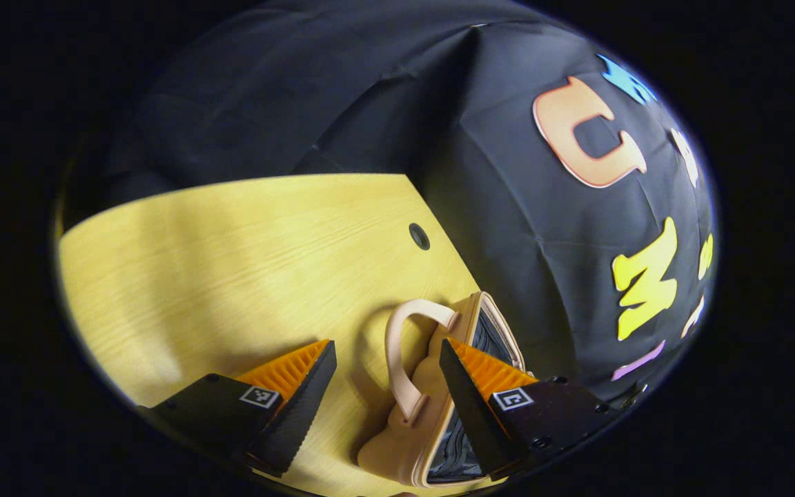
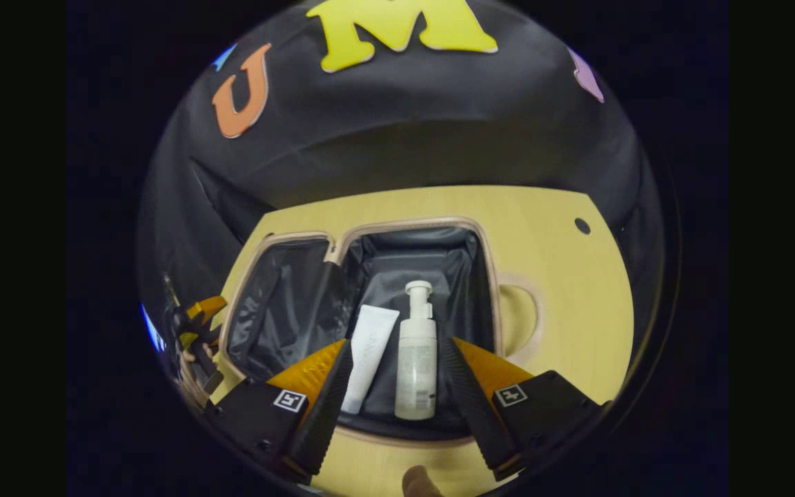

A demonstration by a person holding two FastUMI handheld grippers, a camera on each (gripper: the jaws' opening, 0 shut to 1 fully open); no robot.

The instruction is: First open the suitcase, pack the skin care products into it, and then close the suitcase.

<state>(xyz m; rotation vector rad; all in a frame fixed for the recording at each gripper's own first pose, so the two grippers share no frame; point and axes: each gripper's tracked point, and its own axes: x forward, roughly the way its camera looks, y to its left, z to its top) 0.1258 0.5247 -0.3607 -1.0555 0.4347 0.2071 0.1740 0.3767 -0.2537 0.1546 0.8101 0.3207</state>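
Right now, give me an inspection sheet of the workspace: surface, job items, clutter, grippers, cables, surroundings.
Surface: light wooden table with a small round hole near its far right corner.
Job's things: beige suitcase lies open, dark lining showing; white tube and white pump bottle lie side by side inside the right half; carry handle rests on the table at its right.
Clutter: nothing seen.
Grippers: right gripper open over the suitcase, holding nothing; left gripper open beside the suitcase's handle, holding nothing.
Cables: nothing seen.
Surroundings: black cloth wall behind the table.
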